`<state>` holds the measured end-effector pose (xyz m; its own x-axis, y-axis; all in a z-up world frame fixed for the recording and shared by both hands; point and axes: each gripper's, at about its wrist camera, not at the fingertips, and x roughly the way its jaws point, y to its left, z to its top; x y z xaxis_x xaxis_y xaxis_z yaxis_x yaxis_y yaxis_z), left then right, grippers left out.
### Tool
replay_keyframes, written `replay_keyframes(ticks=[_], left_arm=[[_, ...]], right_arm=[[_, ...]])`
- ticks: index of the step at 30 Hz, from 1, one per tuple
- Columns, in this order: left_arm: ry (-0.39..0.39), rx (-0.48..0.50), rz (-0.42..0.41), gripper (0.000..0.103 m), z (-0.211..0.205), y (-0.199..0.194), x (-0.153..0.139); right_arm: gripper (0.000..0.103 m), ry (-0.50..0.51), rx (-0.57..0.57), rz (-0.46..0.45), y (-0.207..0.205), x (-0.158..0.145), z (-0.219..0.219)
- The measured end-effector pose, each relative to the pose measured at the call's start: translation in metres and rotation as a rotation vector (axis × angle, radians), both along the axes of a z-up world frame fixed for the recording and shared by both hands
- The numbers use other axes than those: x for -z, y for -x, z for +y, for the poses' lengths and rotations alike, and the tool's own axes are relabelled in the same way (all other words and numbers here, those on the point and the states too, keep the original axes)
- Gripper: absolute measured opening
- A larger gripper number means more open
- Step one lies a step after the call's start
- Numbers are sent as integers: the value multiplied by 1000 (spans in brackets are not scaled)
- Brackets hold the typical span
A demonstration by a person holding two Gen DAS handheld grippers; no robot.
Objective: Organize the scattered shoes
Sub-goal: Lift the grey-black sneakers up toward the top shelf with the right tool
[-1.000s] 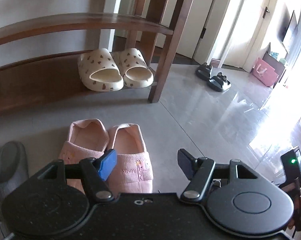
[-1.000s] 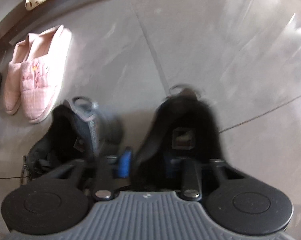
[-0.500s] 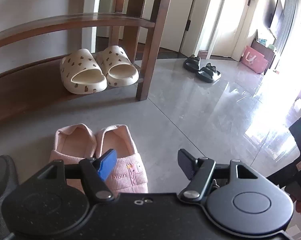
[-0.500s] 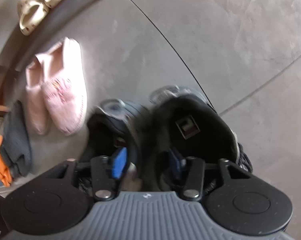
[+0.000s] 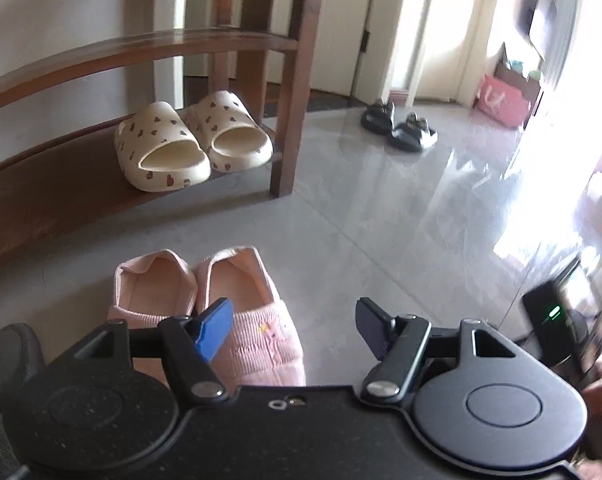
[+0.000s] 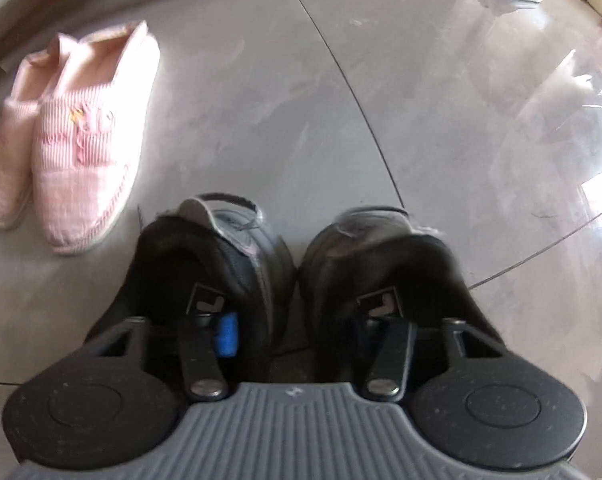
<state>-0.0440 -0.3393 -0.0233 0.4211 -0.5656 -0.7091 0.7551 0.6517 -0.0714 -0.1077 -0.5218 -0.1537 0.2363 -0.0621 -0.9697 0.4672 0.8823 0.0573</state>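
Observation:
My right gripper (image 6: 297, 324) is shut on a pair of black sneakers (image 6: 385, 268), one finger inside each shoe, pinching their inner sides together above the grey floor. A pair of pink slippers (image 6: 81, 140) lies to their left; it also shows in the left wrist view (image 5: 237, 320), just beyond my left gripper (image 5: 293, 324), which is open and empty. Cream slippers with brown hearts (image 5: 189, 140) sit on the bottom shelf of the wooden shoe rack (image 5: 289, 80).
A pair of dark sandals (image 5: 397, 124) lies far off on the shiny floor near a doorway. A dark grey shoe (image 5: 9, 360) is at the left edge. A pink bag (image 5: 501, 100) stands at the far right. A rack leg (image 5: 285, 148) stands on the floor.
My right gripper has swung the black sneakers round so they sit side by side, next to the pink slippers. The left gripper has drifted right, still open.

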Motion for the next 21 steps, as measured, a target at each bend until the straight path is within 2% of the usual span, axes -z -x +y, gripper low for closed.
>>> replay_keyframes(ticks=[1,7,12,16,21], left_arm=[[-18,7,-10,67,-2,3,2],[-139,13,-60,68,-13,12,16],[-185,6,-149,68,-14,20,17],[-206,-18,-206,68,-9,24,15],[-177,-64,-248,68,-4,25,-2]], right_arm=[[36,0,-9,-19,3,-1,-1],[34,-3,-62,-119,16,-2,2],[34,-110,-90,-257,26,-12,5],[34,-187,-77,-357,37,-24,-2],[34,-256,-80,-535,45,-53,-15]])
